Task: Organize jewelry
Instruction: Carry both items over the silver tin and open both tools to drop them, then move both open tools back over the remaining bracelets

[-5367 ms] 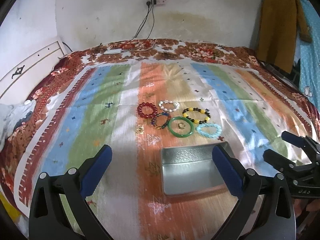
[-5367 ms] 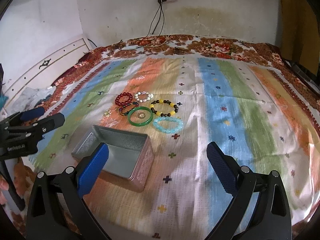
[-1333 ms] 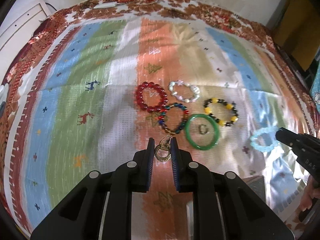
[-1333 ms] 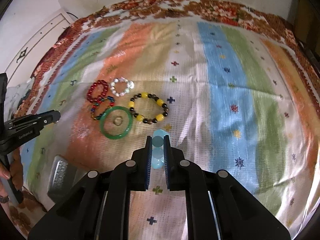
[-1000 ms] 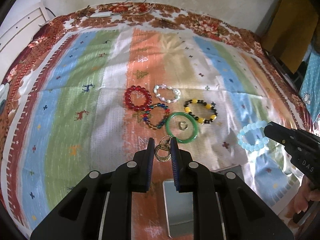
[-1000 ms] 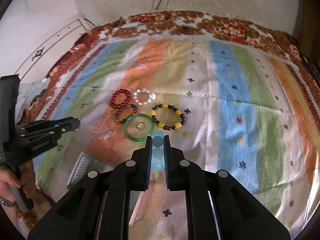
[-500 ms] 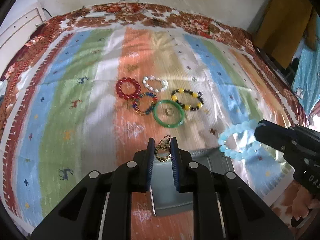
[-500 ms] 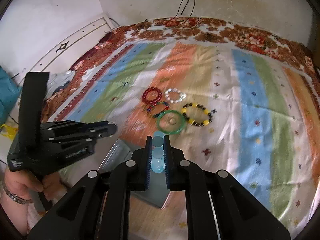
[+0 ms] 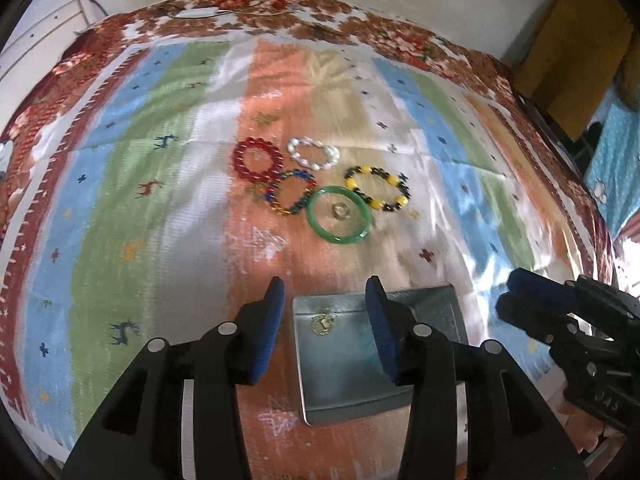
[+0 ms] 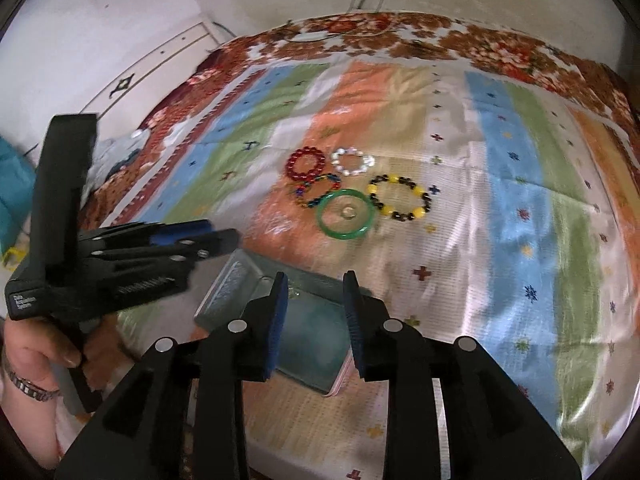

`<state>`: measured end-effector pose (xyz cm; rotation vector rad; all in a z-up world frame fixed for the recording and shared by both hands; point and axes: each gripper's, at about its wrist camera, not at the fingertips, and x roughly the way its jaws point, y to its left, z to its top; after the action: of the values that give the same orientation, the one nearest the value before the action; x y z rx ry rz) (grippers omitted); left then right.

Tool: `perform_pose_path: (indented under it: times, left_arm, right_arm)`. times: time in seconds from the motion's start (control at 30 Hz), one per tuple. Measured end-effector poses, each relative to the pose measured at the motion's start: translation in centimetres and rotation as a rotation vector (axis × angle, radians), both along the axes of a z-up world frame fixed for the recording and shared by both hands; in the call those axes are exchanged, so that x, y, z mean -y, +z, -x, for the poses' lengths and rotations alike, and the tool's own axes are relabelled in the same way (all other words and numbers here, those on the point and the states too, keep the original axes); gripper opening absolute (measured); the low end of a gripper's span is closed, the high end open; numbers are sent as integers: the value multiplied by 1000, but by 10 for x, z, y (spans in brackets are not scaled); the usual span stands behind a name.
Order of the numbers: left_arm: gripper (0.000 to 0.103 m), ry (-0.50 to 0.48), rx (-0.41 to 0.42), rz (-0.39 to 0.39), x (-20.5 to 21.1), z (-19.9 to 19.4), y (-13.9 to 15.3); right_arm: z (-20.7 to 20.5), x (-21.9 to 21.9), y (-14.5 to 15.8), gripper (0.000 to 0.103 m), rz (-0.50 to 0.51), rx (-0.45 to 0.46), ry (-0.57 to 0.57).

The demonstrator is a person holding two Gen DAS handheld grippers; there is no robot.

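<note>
Both tools — left tool, right tool — have just been opening, nothing between them, above the tin; reaching next, either could nudge it on the bed.

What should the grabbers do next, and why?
Probably lift both away from the tin and reach for the green bangle, the nearest piece left on the bedspread. The left gripper and right gripper have just been opening, nothing sits between their jaws, and the gold earrings lie inside the tin.

both hand-held grippers angled down, jaws just opened, empty.
</note>
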<state>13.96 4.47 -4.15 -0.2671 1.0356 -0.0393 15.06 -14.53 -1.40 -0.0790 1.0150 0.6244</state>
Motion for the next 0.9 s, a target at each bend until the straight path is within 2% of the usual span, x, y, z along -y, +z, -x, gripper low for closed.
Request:
perform_pose_path:
  times: [0.1, 0.37, 0.43, 0.53, 0.63, 0.8, 0.9]
  left_arm:
    - [45, 26, -3, -28, -6, -3, 0]
    - [45, 103, -4, 18, -27, -9, 0]
    - [46, 120, -5, -5, -29, -12, -1]
    - [57, 139, -6, -25, -34, -16, -2]
    - [57, 151, -8, -69, -37, -25, -4]
    - [60, 148, -23, -92, -41, -43, -9]
    - [67, 141, -27, -110, -43, -52, -12]
  right_arm:
    - [-5, 3, -2, 36, 17, 8, -21]
    - [-19, 9, -10, 37, 78, 29, -91]
    - [-22, 11, -10, 44, 82, 34, -104]
    - [-26, 12, -11, 49, 88, 42, -118]
    - [-32, 12, -12, 54, 95, 41, -127]
    - [-46, 16, -17, 64, 117, 49, -167]
    - [-58, 17, -22, 68, 127, 39, -185]
